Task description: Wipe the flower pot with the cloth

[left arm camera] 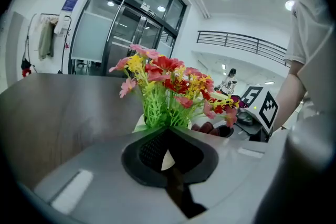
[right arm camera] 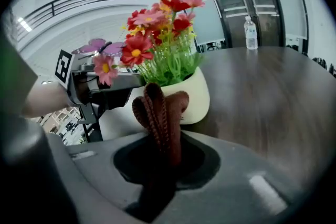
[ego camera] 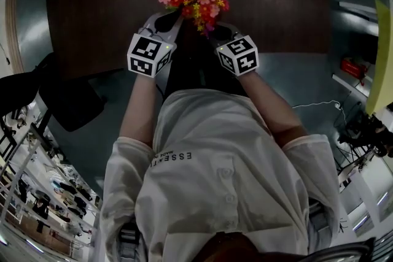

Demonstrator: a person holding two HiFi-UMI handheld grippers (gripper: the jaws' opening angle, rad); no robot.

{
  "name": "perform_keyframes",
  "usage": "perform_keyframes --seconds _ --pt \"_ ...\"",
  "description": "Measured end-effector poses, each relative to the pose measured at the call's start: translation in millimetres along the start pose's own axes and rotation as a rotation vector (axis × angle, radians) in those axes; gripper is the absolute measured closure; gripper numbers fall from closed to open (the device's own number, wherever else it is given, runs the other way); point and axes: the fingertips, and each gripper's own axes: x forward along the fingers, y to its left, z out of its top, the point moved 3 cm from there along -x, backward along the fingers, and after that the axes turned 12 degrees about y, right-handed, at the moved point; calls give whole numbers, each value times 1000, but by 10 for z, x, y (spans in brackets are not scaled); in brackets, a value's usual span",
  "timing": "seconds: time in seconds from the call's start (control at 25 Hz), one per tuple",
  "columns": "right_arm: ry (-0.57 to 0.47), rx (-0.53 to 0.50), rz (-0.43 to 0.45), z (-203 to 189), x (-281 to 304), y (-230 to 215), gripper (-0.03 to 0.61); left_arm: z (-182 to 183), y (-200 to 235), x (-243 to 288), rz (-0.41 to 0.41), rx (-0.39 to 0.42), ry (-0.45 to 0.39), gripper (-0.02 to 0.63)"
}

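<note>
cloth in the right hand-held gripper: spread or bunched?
Bunched. The brown cloth sticks up in folded loops, pinched between the right hand-held gripper's shut jaws, in front of the flower pot.

Left hand-held gripper [left arm camera: 167,132] clamped on flower pot [right arm camera: 195,96] rim; right hand-held gripper [right arm camera: 167,157] pinching cloth [right arm camera: 158,113]; both angled forward-down.

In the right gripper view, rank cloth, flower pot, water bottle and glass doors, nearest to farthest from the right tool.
1. Brown knitted cloth, centre, clamped in the jaws.
2. Cream flower pot, just behind it.
3. Clear plastic water bottle, far across the dark table, upper right.
4. Glass doors, beyond the bottle.
</note>
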Motion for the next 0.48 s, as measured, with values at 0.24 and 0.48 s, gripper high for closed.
perform_keyframes --seconds 0.24,0.48 --pt "-2 11 -73 -62 -142 -258 529 20 3 -5 -1 -13 9 600" --pt "-54 44 -160 68 -377 -568 529 12 -6 -2 16 -55 15 600"
